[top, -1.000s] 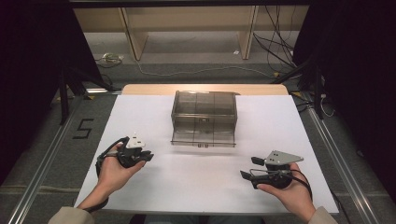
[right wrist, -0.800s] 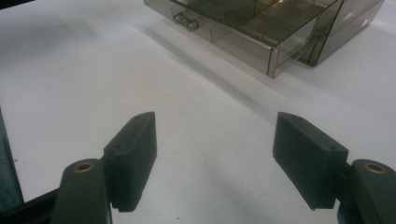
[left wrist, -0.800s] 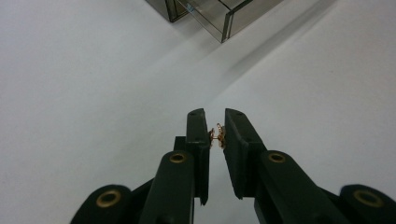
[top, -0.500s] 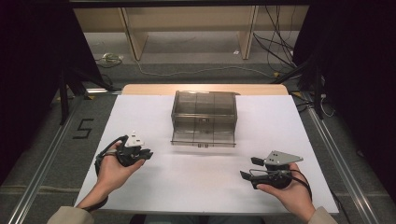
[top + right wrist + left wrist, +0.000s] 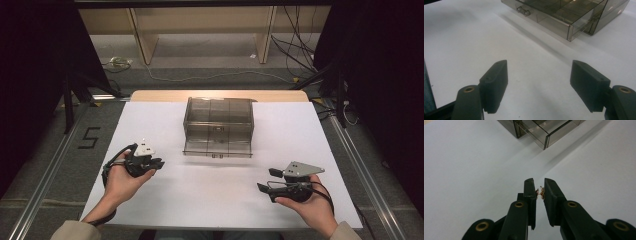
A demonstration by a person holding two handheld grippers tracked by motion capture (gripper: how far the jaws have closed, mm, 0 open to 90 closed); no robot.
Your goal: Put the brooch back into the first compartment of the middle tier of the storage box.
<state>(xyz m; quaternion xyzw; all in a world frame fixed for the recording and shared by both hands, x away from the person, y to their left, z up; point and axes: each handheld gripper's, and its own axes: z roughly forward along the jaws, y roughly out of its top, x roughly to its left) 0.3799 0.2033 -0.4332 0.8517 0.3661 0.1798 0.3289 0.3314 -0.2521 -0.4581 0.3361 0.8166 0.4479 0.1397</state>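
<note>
On the white table (image 5: 200, 205), centred toward the far edge: a smoky clear drawer box (image 5: 218, 117), bottom drawer (image 5: 217, 148) pulled out toward the near side, its handle facing front. Bare white surface on both sides of the box and across the whole near half. Wooden strip of table edge just behind the box.

Near the left front, well apart from the box: left gripper (image 5: 159, 164), held in the left hand (image 5: 120, 182), pointing right toward the drawer's left corner. Jaws nearly together, pinching a small coppery piece (image 5: 540, 192) at their tips; too small to identify. Open sheet between those tips and the drawer's corner (image 5: 545, 142).

Near the right front, close to the table's right edge: right gripper (image 5: 265, 180) in the right hand (image 5: 307, 207), pointing left. Jaws spread wide, nothing between them, only bare table (image 5: 539, 67). Drawer's front wall and handle (image 5: 523, 10) farther off, free room ahead.
</note>
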